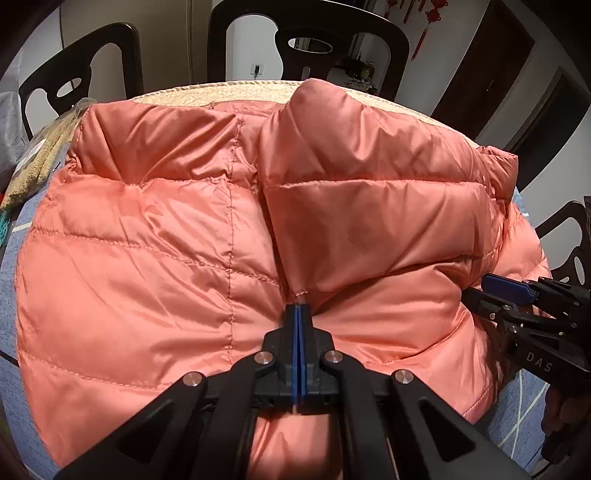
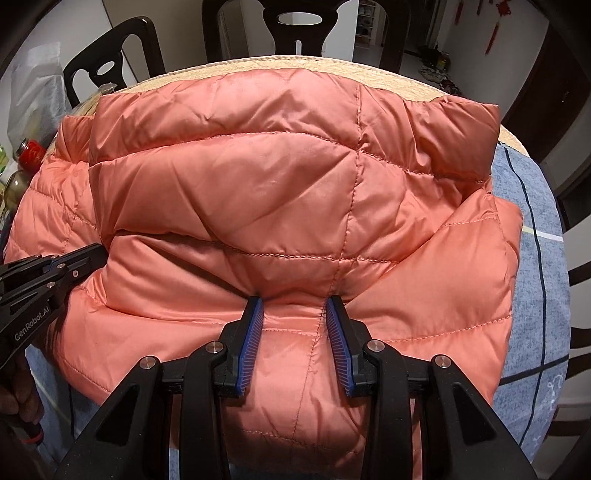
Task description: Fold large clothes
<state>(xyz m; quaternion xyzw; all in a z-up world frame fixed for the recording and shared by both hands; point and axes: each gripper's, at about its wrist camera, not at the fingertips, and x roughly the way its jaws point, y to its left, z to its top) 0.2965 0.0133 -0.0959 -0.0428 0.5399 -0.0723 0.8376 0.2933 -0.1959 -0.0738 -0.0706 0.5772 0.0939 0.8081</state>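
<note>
A salmon-pink quilted down jacket (image 1: 166,240) lies spread over the table, with one part folded over on top. My left gripper (image 1: 298,306) is shut at the near hem, and the fabric puckers in creases around its tip. The same gripper shows at the left of the right wrist view (image 2: 83,260). My right gripper (image 2: 294,301) has a puffy fold of the jacket (image 2: 258,184) bulging between its blue pads (image 2: 255,332), which press on it from both sides. It also appears at the right edge of the left wrist view (image 1: 495,291).
The table wears a blue patterned cloth (image 2: 532,258) with a beige mat (image 2: 258,66) at the far side. Dark chairs (image 2: 299,33) ring the table. Bottles and a red-capped jar (image 2: 31,153) stand at the left edge, beside a bag (image 1: 33,162).
</note>
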